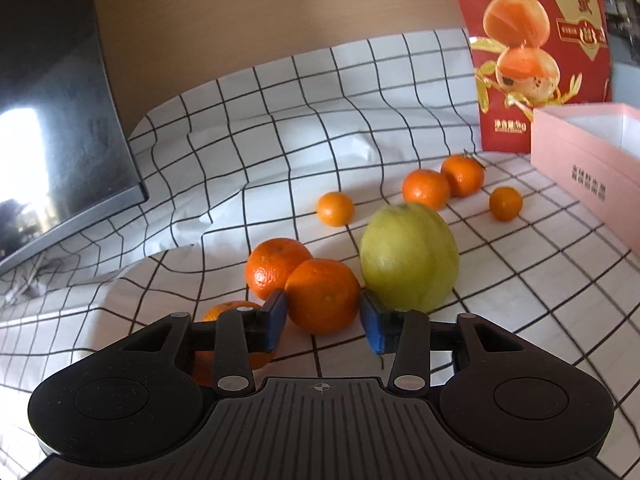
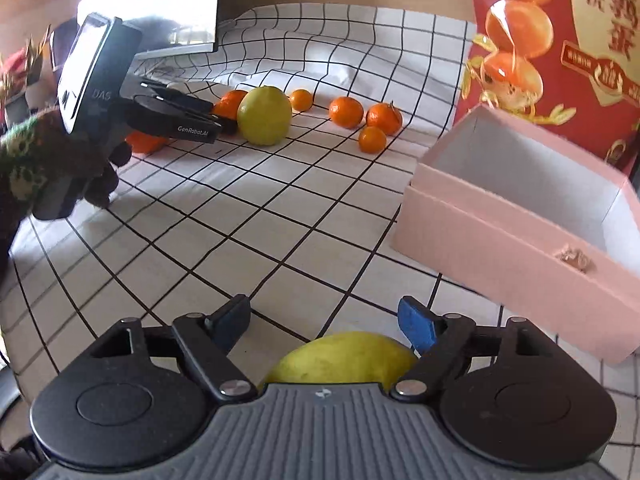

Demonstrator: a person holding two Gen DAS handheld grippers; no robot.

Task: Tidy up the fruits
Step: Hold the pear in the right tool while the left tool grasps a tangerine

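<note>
In the left wrist view my left gripper (image 1: 324,318) has its blue pads on either side of an orange (image 1: 322,296) on the checked cloth; the pads look to touch it. A second orange (image 1: 274,266) sits behind it and a third (image 1: 224,312) lies under the left finger. A large yellow-green fruit (image 1: 408,256) stands just right of them. Several small oranges (image 1: 425,188) lie farther back. In the right wrist view my right gripper (image 2: 326,326) is open, above a second yellow-green fruit (image 2: 344,356) that lies below and behind the fingertips. The left gripper (image 2: 180,114) shows there too.
An open pink box (image 2: 500,236) with a white inside stands at the right, also in the left wrist view (image 1: 588,172). A red carton (image 1: 536,40) stands behind it. A dark monitor (image 1: 56,120) is at the left. The checked cloth (image 2: 248,216) covers the table.
</note>
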